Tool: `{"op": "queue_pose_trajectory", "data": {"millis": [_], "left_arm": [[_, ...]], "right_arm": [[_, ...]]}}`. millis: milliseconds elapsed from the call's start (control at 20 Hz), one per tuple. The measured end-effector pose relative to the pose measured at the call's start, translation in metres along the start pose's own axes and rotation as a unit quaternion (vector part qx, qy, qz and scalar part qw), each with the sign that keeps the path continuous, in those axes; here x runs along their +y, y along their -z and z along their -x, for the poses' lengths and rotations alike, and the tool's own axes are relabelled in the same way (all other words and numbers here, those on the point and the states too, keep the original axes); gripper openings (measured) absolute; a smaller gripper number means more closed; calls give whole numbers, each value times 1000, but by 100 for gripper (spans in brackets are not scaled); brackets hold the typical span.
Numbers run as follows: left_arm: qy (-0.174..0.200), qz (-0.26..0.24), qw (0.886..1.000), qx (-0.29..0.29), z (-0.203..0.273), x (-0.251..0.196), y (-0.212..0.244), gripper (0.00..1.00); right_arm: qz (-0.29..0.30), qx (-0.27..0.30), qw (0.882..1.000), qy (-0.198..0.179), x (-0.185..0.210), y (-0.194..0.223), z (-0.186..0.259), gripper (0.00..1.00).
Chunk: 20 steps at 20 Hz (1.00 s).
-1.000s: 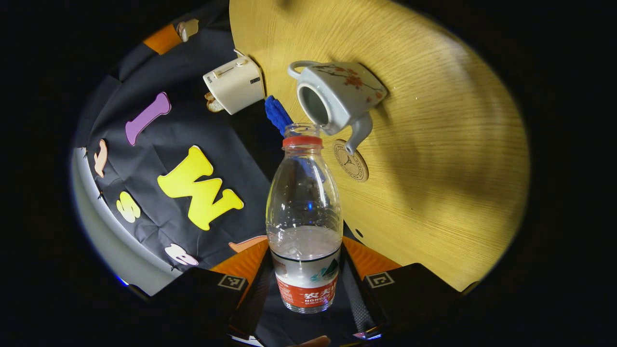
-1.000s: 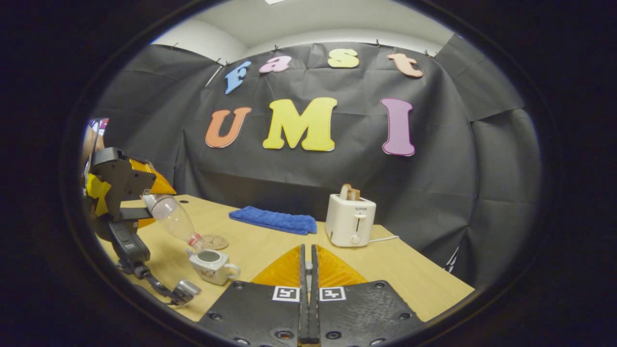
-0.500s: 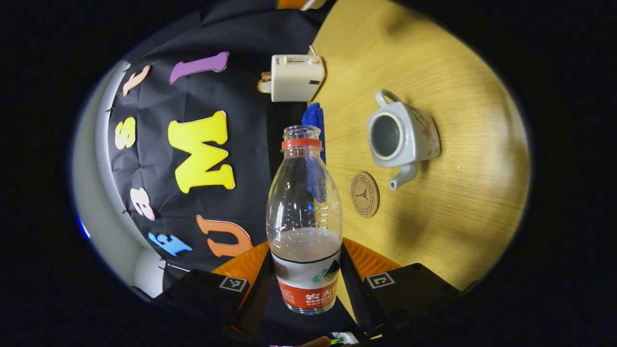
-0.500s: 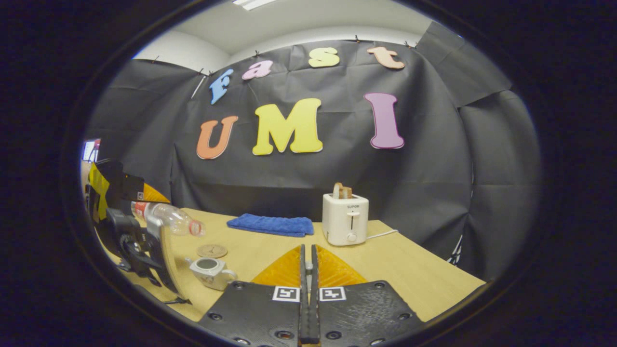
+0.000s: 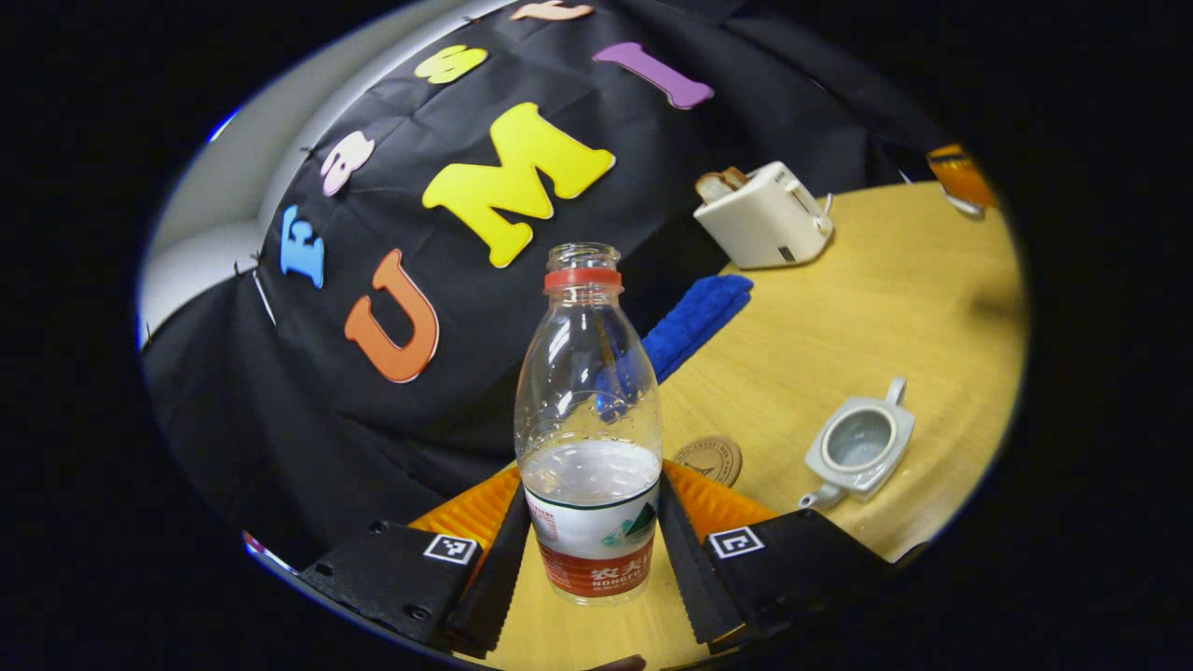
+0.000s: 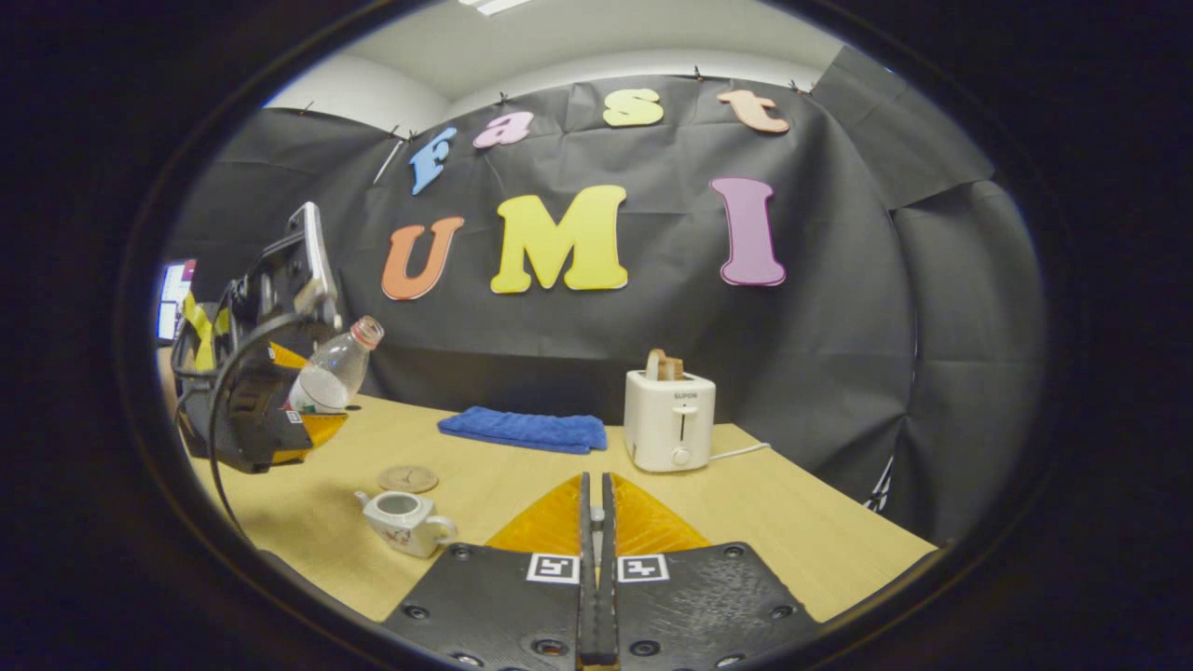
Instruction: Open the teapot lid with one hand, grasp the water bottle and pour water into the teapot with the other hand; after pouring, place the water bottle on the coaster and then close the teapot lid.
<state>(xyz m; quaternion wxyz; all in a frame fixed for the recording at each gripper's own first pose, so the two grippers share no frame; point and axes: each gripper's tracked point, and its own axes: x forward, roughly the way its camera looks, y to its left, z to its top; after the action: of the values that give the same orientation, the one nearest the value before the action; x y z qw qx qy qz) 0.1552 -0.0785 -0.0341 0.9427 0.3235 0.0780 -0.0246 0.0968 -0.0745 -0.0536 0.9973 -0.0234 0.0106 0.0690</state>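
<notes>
Fingers of the left gripper (image 5: 594, 568) press both sides of a clear plastic water bottle (image 5: 589, 438) with a red neck ring, no cap, and water in its lower part. In the right gripper view this bottle (image 6: 334, 369) hangs tilted above the light wooden table (image 6: 764, 522), neck up and away from the left gripper body (image 6: 256, 391). Ahead and right of the left gripper lies a round brown coaster (image 5: 710, 458), apart from the bottle. Further right stands a pale grey ceramic teapot (image 5: 857, 447), lid off, mouth open. Beyond lie a blue folded cloth (image 5: 694, 321) and a white toaster (image 5: 764, 224). The right gripper (image 6: 594, 559) has its fingers pressed together, empty, with the teapot (image 6: 403, 520) to its forward left.
</notes>
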Motion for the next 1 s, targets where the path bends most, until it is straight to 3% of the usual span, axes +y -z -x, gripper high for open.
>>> {"op": "queue_pose_trajectory", "data": {"millis": [150,250,450,750,850,1000], "left_arm": [[8,78,997,-17,-17,-6,-3,78],[7,120,992,-36,-26,-9,-6,75],[47,216,972,-74,-48,-27,-21,75],[41,267,957,-102,-76,-24,-20,75],[41,297,949,-99,-88,-20,-16,80],[47,328,939,-93,-96,-21,-9,77]], "right_arm": [[3,2,1000,1,0,2,-1,0],[2,4,1000,1,1,3,-2,0],[6,13,1000,4,-1,13,-8,0],[8,21,1000,1,3,20,-12,0],[9,24,1000,-1,5,23,-14,0],[11,31,999,-5,9,29,-17,0]]}}
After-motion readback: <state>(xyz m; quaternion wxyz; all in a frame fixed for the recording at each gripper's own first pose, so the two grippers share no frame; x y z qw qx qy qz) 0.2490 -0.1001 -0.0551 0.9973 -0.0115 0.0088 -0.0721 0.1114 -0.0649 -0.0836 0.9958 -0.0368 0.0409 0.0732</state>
